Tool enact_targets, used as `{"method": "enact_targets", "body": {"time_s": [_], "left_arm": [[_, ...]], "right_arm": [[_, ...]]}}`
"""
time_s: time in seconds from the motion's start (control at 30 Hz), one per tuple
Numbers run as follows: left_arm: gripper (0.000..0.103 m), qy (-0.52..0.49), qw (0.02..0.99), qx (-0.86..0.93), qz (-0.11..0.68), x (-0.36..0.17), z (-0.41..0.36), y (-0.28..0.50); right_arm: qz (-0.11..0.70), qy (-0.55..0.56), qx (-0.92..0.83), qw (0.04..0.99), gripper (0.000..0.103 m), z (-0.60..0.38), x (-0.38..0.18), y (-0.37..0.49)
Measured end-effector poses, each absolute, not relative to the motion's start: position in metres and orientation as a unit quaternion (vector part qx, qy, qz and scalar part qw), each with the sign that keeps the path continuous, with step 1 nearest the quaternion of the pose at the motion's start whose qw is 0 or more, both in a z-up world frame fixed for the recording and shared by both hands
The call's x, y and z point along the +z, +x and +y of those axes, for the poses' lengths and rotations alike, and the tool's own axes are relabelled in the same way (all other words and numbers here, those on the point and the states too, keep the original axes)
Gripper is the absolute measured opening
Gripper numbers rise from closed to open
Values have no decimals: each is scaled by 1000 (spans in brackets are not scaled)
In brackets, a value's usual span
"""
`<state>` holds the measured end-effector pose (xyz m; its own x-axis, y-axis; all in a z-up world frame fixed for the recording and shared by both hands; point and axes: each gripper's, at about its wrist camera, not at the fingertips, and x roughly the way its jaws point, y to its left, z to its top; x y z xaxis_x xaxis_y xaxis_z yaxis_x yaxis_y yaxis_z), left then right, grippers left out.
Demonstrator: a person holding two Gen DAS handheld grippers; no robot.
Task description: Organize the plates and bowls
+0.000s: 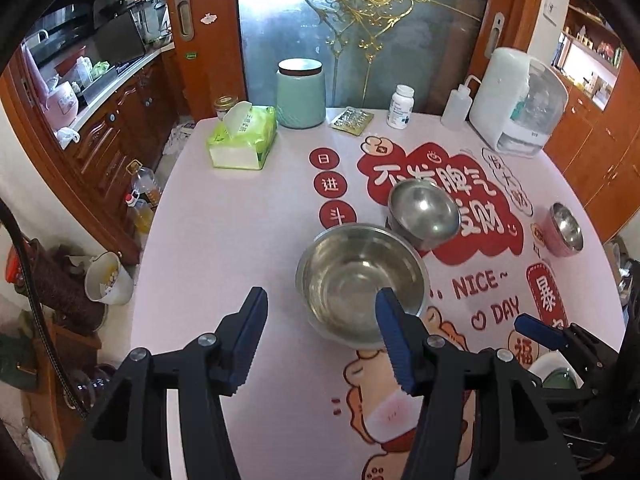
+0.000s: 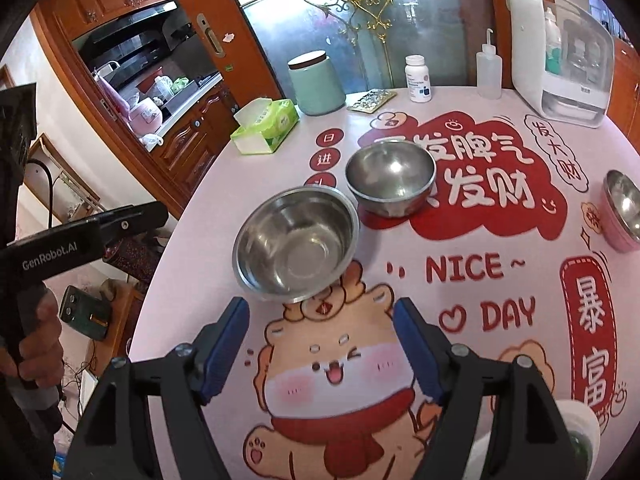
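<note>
Steel bowl (image 2: 296,242) ahead of right hand-held gripper (image 2: 320,344)

Tablecloth (image 2: 224,216) prints "NICE~" and "DAY" with a heart, plus Chinese 发财, 暴富, 日进斗; left gripper (image 2: 132,216) body reads "GenRobot.AI"

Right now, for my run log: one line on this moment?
left gripper: open, empty | right gripper: open, empty | steel bowls: unstacked
</note>
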<state>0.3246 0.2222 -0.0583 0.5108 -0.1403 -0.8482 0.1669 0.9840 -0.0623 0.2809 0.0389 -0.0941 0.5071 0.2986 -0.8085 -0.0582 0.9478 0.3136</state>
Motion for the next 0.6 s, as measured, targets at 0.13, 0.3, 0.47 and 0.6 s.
{"method": "enact_targets", "body": {"time_s": [0.13, 0.3, 0.47, 0.6], "left_arm": [[55, 5, 864, -87, 496, -74, 225, 338], [55, -7, 855, -96, 509, -98, 228, 354], [55, -14, 848, -104, 519, -127, 224, 365], [55, -20, 837, -107, 537, -151, 222, 373]], "right_arm": [[490, 128, 96, 857, 75, 39, -105, 298], [502, 129, 90, 850, 75, 41, -123, 310], [507, 142, 93, 845, 75, 41, -143, 319], [505, 154, 92, 844, 75, 40, -153, 323]]}}
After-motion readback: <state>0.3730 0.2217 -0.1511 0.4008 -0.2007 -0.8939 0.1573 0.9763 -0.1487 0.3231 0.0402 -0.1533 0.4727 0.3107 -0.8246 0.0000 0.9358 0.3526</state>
